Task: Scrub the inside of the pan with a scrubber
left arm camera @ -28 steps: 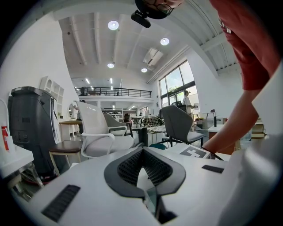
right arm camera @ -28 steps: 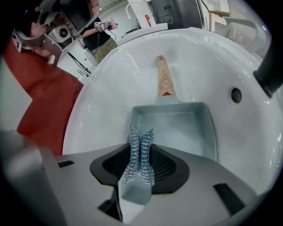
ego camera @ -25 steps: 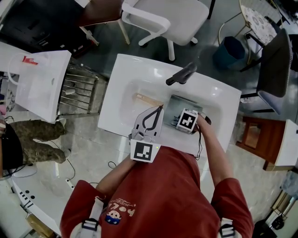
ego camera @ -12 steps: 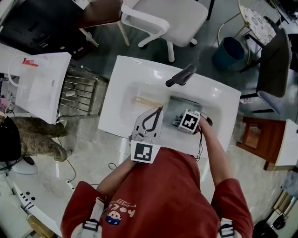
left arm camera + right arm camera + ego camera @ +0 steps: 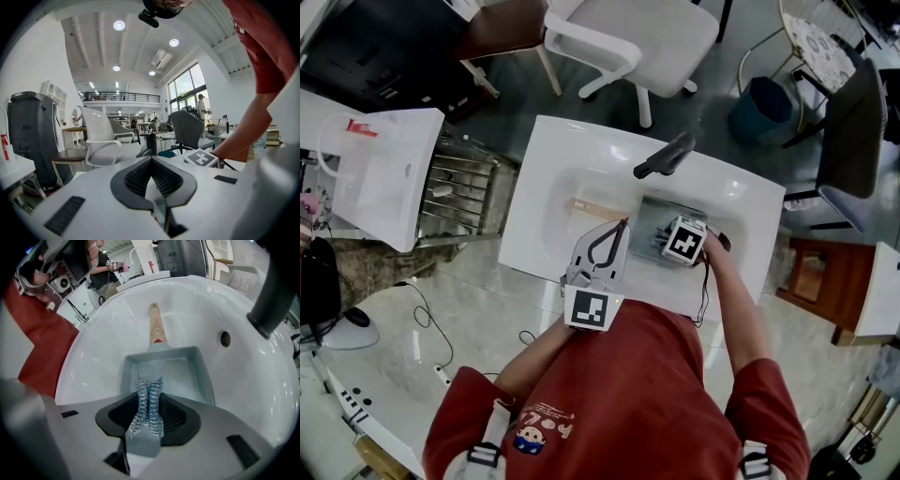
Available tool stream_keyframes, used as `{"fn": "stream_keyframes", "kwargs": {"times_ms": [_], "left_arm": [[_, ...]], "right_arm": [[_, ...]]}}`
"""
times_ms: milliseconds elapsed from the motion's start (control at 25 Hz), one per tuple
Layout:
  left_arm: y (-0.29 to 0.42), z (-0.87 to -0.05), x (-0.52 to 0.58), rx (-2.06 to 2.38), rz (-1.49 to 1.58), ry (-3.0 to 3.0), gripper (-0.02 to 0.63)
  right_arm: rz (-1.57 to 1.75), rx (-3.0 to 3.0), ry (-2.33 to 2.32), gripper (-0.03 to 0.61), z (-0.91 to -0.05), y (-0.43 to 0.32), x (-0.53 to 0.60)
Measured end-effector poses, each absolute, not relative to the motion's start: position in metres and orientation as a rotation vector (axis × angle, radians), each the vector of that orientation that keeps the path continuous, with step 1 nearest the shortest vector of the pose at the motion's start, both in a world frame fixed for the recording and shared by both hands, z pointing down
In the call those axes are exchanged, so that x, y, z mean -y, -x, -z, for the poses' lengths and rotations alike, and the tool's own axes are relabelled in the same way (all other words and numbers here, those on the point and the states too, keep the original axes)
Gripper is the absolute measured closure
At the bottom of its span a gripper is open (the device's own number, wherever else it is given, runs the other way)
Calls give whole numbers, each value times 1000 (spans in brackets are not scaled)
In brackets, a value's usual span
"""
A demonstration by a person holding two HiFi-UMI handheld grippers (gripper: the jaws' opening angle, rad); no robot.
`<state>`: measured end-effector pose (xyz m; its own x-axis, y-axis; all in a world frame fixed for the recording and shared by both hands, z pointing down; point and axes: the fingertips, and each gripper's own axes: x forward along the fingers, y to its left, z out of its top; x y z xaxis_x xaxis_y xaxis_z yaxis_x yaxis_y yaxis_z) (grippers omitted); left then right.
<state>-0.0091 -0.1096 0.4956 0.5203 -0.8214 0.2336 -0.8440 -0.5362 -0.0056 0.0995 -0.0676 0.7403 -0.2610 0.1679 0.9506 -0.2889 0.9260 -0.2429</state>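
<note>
Right tool (image 5: pixel 149 420) clamps the light, springy wire scrubber (image 5: pixel 149 397) mid-body, seemingly just above the pan (image 5: pixel 180 369); left tool (image 5: pixel 151 164) closed, empty.

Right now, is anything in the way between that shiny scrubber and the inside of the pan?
Nothing visible is. The right claw grips the scrubber just over the pan, whose bare inside lies straight ahead of it. The faucet stands off to one side of the sink.
</note>
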Motion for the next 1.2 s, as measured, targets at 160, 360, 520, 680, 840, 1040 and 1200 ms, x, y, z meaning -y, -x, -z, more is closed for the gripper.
{"fn": "stream_keyframes", "kwargs": {"times_ms": [160,360,520,680,840,1040,1200], "left_arm": [[8,-495,109,1455,-313,-2637,600],[9,-497,111,1458,-311,-2641,600],[8,-497,111,1453,-317,-2640,600],[7,-497,111,1451,-317,-2637,600],[9,-498,112,1454,-321,-2635,600],[8,-497,111,1453,-319,-2643,600],[8,-496,110,1456,-313,-2647,600]], "right_arm": [[-417,1798,-118,422,-740,-102,77],[-323,1794,-191,422,-741,-105,98],[-259,1797,-262,422,-741,-108,114],[-113,1772,-344,422,-741,-112,132],[-18,1761,-362,426,-744,-110,137],[-2,1750,-365,426,-743,-109,137],[9,1737,-380,426,-744,-109,136]]}}
